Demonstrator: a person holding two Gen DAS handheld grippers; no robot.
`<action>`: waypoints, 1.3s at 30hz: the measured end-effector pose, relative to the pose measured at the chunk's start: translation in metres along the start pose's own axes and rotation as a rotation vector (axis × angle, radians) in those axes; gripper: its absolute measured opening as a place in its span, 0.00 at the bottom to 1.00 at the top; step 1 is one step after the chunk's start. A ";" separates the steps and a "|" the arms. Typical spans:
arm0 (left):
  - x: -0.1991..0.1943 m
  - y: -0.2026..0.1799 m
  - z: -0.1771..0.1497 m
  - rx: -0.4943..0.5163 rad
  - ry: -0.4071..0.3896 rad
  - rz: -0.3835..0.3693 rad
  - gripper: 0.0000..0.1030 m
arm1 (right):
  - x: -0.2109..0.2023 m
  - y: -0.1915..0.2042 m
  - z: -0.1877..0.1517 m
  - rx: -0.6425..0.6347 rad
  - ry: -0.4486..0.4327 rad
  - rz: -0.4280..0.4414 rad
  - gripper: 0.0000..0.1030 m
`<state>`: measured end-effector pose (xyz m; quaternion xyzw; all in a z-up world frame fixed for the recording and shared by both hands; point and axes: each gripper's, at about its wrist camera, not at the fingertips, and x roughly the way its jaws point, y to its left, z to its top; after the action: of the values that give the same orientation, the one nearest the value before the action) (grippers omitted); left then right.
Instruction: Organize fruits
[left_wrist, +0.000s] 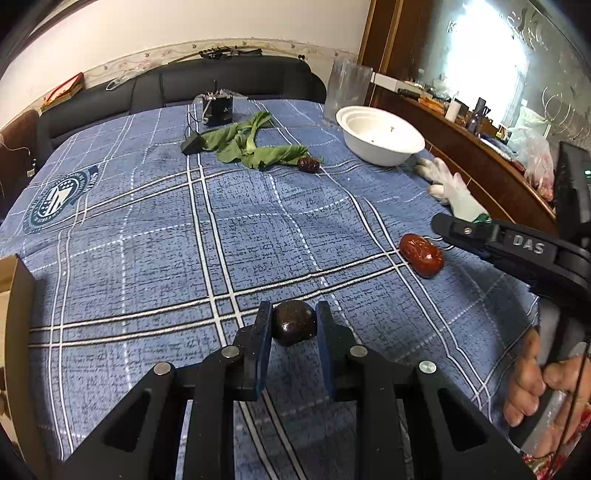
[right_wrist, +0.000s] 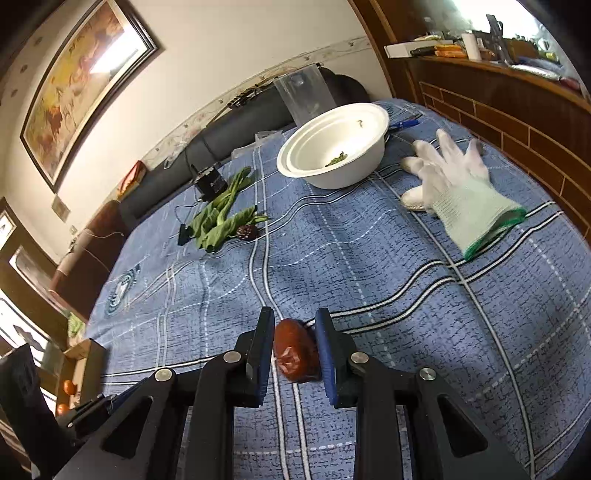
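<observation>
1. Two fruits sit between jaws right now: a dark, glossy date (left_wrist: 294, 322) between the left gripper (left_wrist: 294, 325) fingers, and a red-brown date (right_wrist: 296, 350) between the right gripper (right_wrist: 295, 347) fingers.
2. Left side: the blue pads (left_wrist: 263, 350) are closed in to the dark date's width, touching both its flanks, and the fruit rests low against the blue plaid cloth (left_wrist: 147, 229).
3. Right side: jaws narrowed onto the red-brown date lengthwise, pads pressing each side; from the left wrist view that same date (left_wrist: 421, 254) lies on the cloth at the right gripper's (left_wrist: 448, 230) tip, though the grip itself is hard to read from there.
4. And a third date (left_wrist: 308, 164), dark and wrinkled, lies far up the cloth, touching the end of some limp green leaves (left_wrist: 247, 142).
5. Beyond, at the far right, a white bowl (right_wrist: 332, 147) stands upright with scraps of green inside.
6. Just beside the bowl, a white work glove (right_wrist: 458, 188) with a green cuff lies flat.
7. Far end: a small black box (left_wrist: 218, 109) with cables, near the leaves.
8. Bottom right of the left wrist view, a bare hand (left_wrist: 535, 387) grasps the right gripper's handle.
</observation>
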<state>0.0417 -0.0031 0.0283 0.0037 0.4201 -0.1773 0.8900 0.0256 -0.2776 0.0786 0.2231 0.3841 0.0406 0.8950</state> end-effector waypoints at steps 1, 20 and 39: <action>-0.002 0.001 0.000 -0.002 -0.002 0.000 0.21 | 0.001 0.001 0.000 -0.006 0.002 -0.001 0.24; -0.016 0.016 -0.015 -0.068 -0.010 -0.004 0.21 | 0.017 0.017 -0.011 -0.122 0.028 -0.091 0.36; -0.092 0.044 -0.048 -0.153 -0.107 0.047 0.21 | 0.015 0.042 -0.027 -0.186 0.017 -0.055 0.36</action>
<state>-0.0336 0.0740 0.0598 -0.0640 0.3839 -0.1238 0.9128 0.0215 -0.2267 0.0704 0.1280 0.3923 0.0535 0.9093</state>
